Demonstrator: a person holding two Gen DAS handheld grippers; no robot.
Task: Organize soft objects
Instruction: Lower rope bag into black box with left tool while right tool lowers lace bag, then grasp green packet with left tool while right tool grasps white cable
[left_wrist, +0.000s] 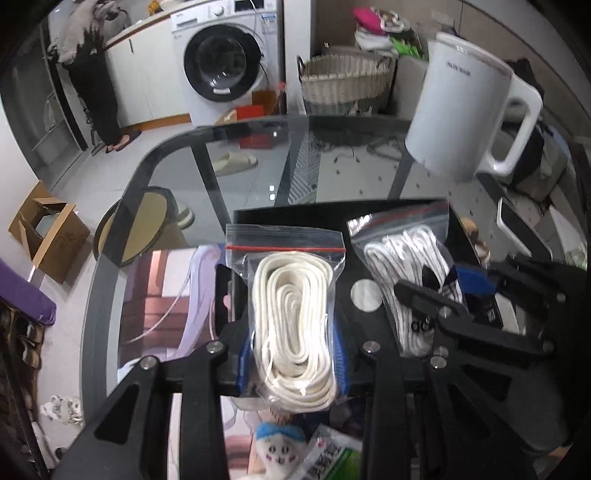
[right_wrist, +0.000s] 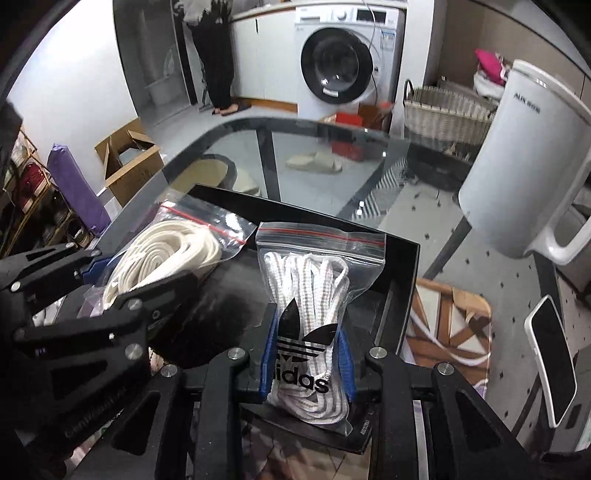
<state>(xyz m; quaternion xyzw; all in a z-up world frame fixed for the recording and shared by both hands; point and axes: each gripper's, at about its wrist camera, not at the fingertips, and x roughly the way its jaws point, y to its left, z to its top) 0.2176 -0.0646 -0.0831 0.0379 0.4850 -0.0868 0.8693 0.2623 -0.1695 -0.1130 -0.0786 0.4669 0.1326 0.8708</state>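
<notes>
Two zip bags of laces. Left gripper (left_wrist: 293, 354) clamps the cream lace bag (left_wrist: 291, 332) between narrowed pads; right gripper (right_wrist: 306, 358) clamps the white lace bag (right_wrist: 314, 332), nearly closed, over the black tray (right_wrist: 402, 295).

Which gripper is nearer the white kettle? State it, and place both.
Right. The right gripper, shut on the bag of white laces, sits on the kettle side of the black tray; the left gripper, clamping the cream rope bag, is farther.
</notes>
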